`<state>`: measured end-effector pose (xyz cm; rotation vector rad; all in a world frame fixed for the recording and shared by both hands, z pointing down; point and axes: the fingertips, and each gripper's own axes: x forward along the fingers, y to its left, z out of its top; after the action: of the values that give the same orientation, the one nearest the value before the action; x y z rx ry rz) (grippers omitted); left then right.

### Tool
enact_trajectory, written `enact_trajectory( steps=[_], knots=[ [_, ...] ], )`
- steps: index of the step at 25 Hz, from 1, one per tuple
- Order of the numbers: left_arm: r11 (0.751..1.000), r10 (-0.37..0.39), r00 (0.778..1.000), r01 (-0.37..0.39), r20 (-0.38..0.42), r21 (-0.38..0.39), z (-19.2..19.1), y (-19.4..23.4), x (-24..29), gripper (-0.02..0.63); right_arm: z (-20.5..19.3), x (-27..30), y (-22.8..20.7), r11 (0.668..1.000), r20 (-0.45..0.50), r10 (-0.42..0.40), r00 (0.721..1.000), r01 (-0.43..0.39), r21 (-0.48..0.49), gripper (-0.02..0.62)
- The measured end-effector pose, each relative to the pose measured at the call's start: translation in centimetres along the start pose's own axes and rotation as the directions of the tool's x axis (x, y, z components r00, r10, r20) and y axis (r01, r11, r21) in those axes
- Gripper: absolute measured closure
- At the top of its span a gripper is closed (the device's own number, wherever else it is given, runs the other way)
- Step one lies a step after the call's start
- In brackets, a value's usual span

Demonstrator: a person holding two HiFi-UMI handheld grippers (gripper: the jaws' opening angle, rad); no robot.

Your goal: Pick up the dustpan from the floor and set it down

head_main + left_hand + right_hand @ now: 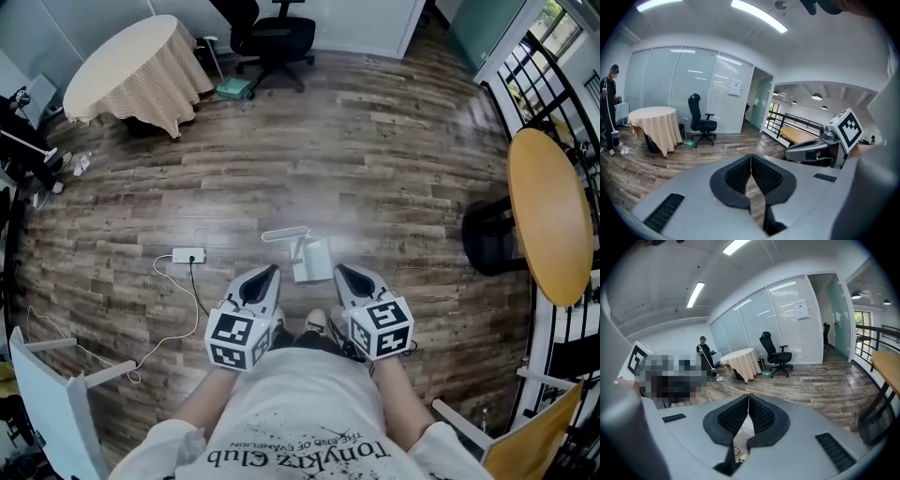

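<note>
Pale plastic dustpan [312, 260] was noted unlifted on the wooden floor [394, 141]; left gripper [274, 269] and right gripper [339, 269] jaws were closed, empty.

Surface: wood-plank floor [394, 141] | centre: white dustpan [312, 259] lay on boards | left of it, apart: white power strip [188, 255] | far end: cloth-draped round table [131, 70] and black office chair [272, 37] stood

wood plank floor [375, 141] | draped round table [131, 66] | office chair [277, 33] | ceiling strip lights [759, 16]
</note>
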<state>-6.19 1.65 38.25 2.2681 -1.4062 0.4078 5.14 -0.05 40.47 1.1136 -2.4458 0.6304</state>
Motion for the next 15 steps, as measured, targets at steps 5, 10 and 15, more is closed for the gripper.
enact_trajectory(
  steps=[5,10,15],
  knots=[
    [0.999,-0.013,0.999,0.015,-0.049,0.034,-0.6,0.9,0.9,0.581,-0.2,0.9,-0.3,1.0,-0.012,-0.008,1.0,0.009,0.009,0.57],
    [0.999,-0.013,0.997,0.016,-0.075,0.036,-1.0,2.1,2.5,0.581,-0.5,2.0,-0.9,1.0,-0.023,-0.014,1.0,0.015,0.027,0.569],
    [0.998,-0.02,0.993,0.027,-0.12,0.063,-1.8,3.2,4.4,0.581,-1.3,3.5,-1.2,0.999,-0.044,-0.001,0.999,0.003,0.045,0.569]
  ],
)
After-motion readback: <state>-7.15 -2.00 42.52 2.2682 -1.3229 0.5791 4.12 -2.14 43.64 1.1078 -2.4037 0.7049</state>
